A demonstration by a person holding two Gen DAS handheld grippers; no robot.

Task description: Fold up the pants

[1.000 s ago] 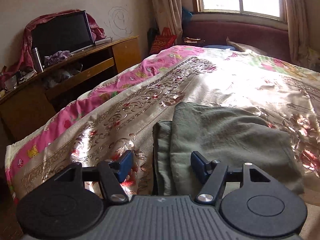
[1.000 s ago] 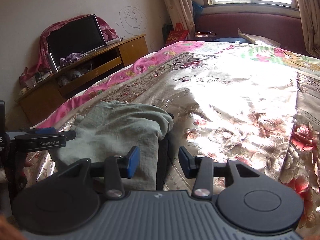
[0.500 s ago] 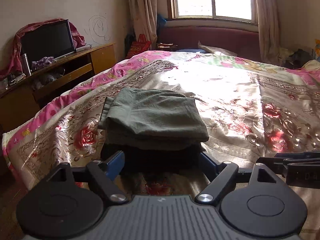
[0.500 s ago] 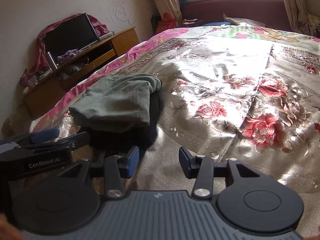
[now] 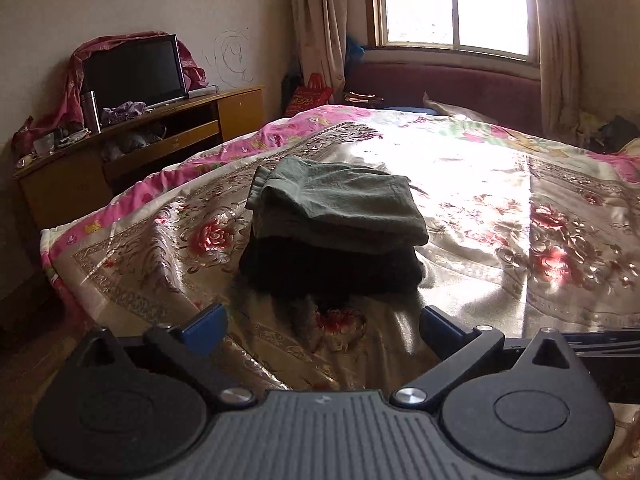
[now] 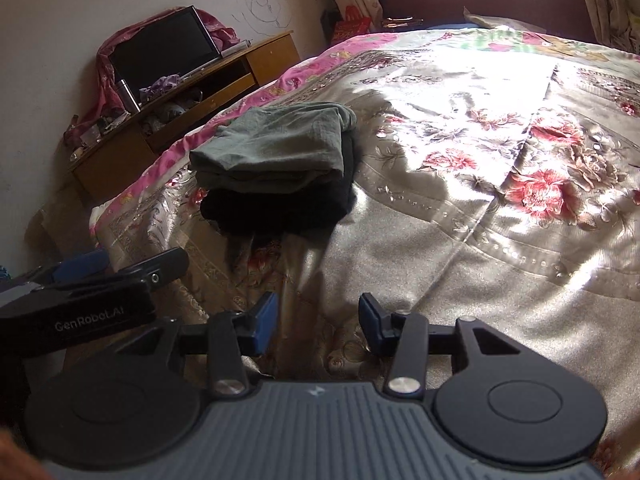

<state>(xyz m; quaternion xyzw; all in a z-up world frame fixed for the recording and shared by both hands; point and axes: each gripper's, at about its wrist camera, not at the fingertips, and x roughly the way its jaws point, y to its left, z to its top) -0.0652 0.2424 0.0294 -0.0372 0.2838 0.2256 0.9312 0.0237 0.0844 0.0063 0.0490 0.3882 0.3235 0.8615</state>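
Folded grey-green pants [image 5: 340, 204] lie in a neat stack on top of a folded black garment [image 5: 332, 268] on the floral bedspread [image 5: 500, 208]. The stack also shows in the right wrist view, pants [image 6: 276, 148] over black garment [image 6: 276, 208]. My left gripper [image 5: 320, 326] is open and empty, well back from the stack near the bed's front edge. My right gripper [image 6: 318, 322] is open and empty, also back from the stack. The left gripper shows at the left of the right wrist view [image 6: 100, 284].
A wooden TV stand [image 5: 160, 136] with a monitor [image 5: 134, 72] and clutter stands left of the bed. A window [image 5: 452, 4] with curtains and a maroon headboard [image 5: 460, 88] are at the far end. The bed's left edge [image 5: 80, 232] drops to the floor.
Both grippers have pulled back from the folded pants toward the bed's front edge. The left jaws have opened wider. The stack lies still.
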